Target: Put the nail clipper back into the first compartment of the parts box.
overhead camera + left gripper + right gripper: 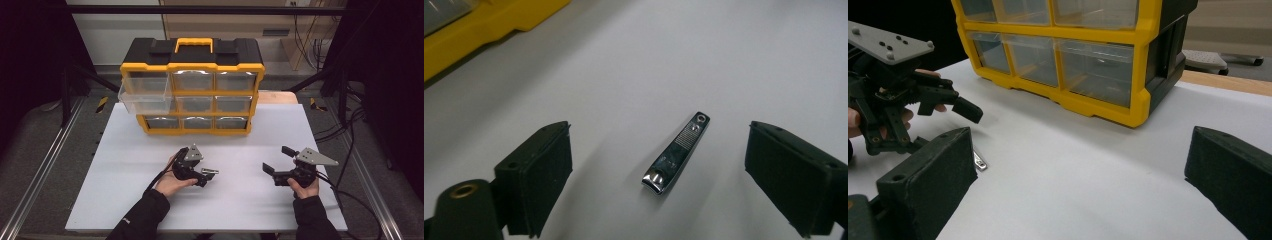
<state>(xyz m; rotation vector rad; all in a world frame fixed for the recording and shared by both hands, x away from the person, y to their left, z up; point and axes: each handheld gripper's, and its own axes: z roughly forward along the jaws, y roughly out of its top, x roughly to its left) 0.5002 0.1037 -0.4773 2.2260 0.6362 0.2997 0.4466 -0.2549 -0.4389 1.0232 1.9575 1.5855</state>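
A small silver nail clipper lies flat on the white board, right between the jaws of my left gripper. Those jaws stand wide on either side of it and neither pad touches it. In the high view the left gripper is low over the board's middle, with the clipper at its tip. My right gripper hovers to the right, open, with nothing between its jaws. The right gripper view also catches one end of the clipper past its own left jaw.
A yellow and black drawer cabinet stands at the far edge of the white board. Its top left clear drawer is pulled out and looks empty. Metal rails run along both sides of the table.
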